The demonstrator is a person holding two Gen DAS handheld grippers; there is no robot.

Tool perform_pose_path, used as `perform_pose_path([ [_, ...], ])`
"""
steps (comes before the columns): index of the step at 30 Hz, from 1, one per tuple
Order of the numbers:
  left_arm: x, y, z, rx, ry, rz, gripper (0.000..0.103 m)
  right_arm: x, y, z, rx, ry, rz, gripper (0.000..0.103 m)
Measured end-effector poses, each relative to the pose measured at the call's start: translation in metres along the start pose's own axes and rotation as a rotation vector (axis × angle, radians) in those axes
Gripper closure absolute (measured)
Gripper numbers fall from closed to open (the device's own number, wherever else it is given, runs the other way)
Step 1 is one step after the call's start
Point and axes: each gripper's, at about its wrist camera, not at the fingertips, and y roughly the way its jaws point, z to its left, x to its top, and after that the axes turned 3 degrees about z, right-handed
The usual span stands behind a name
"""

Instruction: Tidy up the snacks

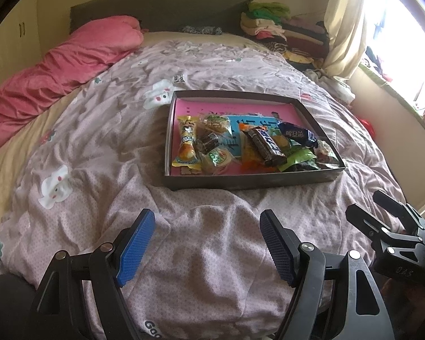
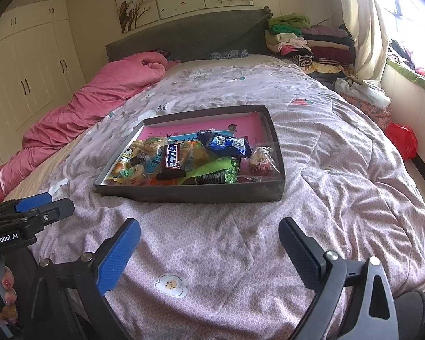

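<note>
Two tongs, left tongs [image 1: 206, 243] and right tongs [image 2: 209, 255], hover spread and empty over the bed [image 1: 184, 255]. Wrapped snacks [image 1: 240, 144] fill a shallow tray [image 1: 252, 180] ahead; light, crinkly, probably slippery, best pinched mid-wrapper.

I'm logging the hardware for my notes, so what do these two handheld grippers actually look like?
Both are black, angular linkage frames with silver pivot pins. Each finger carries a ribbed blue pad. The left gripper shows white "GenRobot.AI" lettering on its body in the right wrist view; the right gripper shows embossed characters on its side in the left wrist view, too small to read. No cables visible.
</note>
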Motion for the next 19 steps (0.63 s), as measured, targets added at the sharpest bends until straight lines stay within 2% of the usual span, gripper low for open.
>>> perform_pose_path([
  [8,-0.001,0.001,0.001,0.041,-0.006,0.000,0.025,0.001,0.000,-0.002,0.001,0.001,0.000,0.004],
  [15,0.003,0.005,0.004,0.008,-0.006,-0.006,0.025,0.004,0.002,-0.012,-0.012,0.023,-0.030,0.004],
  [19,0.013,0.008,0.021,-0.001,-0.044,-0.056,0.025,0.013,0.010,-0.038,-0.050,0.076,-0.033,0.001],
])
